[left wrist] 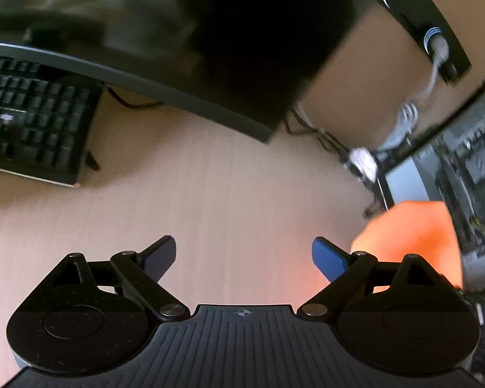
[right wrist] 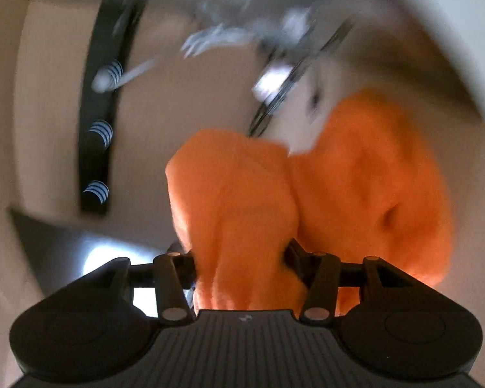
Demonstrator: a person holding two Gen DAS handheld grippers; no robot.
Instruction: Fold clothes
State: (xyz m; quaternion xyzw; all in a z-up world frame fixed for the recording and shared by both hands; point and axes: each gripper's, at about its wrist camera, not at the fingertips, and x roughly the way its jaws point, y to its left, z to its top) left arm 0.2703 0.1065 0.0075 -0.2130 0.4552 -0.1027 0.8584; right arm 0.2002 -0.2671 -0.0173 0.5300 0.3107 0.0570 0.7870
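Far left in the left wrist view: black keyboard [left wrist: 32,123] on the pale wood desk [left wrist: 210,194], w/ a dark monitor [left wrist: 184,48] tilted above it and cables [left wrist: 323,135] trailing off to the right behind. The left gripper [left wrist: 244,258] hangs over bare desk, jaws wide apart, blue pads [left wrist: 328,257] showing, nothing btwn them. At its right edge an orange blur pokes in: that's the orange garment [left wrist: 414,236], just beside the right finger but not touching it as far as I can tell.

Over to the right wrist view (badly motion-blurred, so detail is thin): the right gripper [right wrist: 239,265] is clamped on the orange garment [right wrist: 242,200], fabric bunched up btwn the fingers and bulging out ahead and to the right in two soft lobes. Looks lifted or dragged rather than laid flat; can't say if any part rests on the desk. Black strip w/ sockets [right wrist: 97,129] sits left of it.

Handling guess: soft, fuzzy, fleece-like knit, light, floppy, no stiffness, so it'll sag and crumple from a single pinch. Not slippery, not fragile. Best hold is prob. at an edge or corner (hem, shoulder), one per gripper, so the left should take a free edge opposite the right's pinch to spread it out before any fold.
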